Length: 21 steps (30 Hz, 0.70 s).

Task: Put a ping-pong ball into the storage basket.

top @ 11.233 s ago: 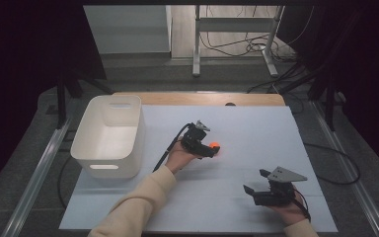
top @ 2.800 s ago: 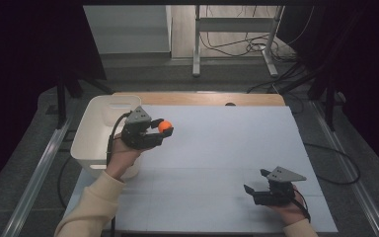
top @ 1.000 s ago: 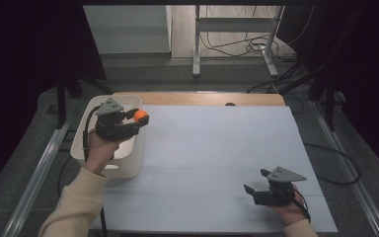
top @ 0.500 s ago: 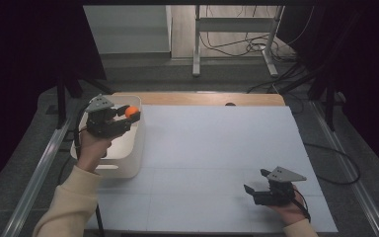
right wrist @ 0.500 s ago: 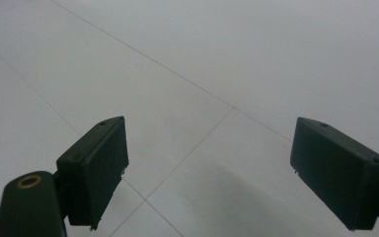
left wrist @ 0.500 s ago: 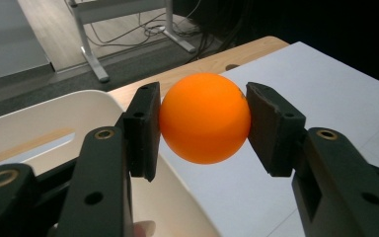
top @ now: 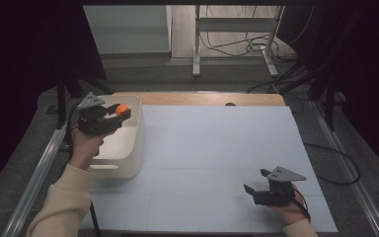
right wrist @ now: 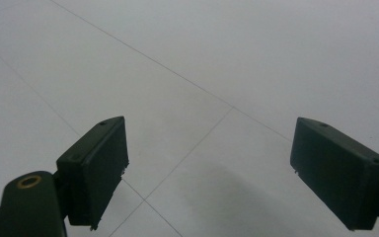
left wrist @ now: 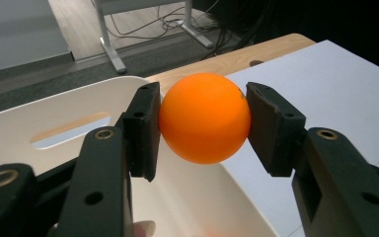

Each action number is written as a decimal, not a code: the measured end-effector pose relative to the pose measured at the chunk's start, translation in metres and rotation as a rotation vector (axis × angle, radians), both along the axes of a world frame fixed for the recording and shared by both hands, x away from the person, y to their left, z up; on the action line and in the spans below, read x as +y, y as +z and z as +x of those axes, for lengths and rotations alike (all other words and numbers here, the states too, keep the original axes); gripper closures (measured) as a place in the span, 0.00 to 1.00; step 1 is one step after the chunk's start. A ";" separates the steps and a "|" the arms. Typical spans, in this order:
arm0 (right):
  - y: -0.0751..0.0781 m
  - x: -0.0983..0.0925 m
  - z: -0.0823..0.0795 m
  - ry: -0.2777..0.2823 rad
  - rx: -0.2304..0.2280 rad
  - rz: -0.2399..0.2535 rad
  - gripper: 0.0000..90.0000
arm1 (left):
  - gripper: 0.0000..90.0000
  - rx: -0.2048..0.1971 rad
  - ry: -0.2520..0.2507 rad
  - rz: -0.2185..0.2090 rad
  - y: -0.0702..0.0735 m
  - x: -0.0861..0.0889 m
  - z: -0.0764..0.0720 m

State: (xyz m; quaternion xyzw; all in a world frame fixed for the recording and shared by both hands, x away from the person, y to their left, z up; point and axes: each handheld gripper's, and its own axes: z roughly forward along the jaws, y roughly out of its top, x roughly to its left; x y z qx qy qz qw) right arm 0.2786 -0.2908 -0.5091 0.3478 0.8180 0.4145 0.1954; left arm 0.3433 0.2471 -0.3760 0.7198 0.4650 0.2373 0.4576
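Note:
An orange ball point(top: 122, 109) point(left wrist: 205, 117) is clamped between the two black pads of my left gripper point(top: 118, 111) point(left wrist: 205, 123), which is shut on it. The ball hangs above the white bin point(top: 128, 148) point(left wrist: 39, 123), over its far right part. At the near right of the table my right gripper point(top: 254, 183) point(right wrist: 209, 170) rests low over the white mat point(top: 217, 158), jaws wide open with nothing between them; bare mat lies under them in the right gripper view.
The white bin stands at the table's left edge, beside a metal rail point(top: 39, 173). A wooden strip point(top: 202, 98) runs along the table's far edge. Cables point(top: 335, 163) lie on the floor at the right, and a desk frame point(top: 197, 44) stands beyond the table.
My left gripper has carried the orange ball leftward from the mat's middle to above the white bin. The right gripper has stayed in place.

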 end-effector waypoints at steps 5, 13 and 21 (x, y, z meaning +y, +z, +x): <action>0.000 0.000 0.000 0.000 0.002 0.000 0.17 | 0.56 0.003 0.020 0.003 -0.001 0.006 0.001; 0.000 0.000 0.000 0.000 0.002 0.000 0.17 | 0.56 0.019 0.049 0.010 -0.004 0.015 0.006; 0.000 0.001 0.001 0.000 0.002 -0.002 0.17 | 0.56 0.054 0.076 0.029 -0.011 0.019 0.017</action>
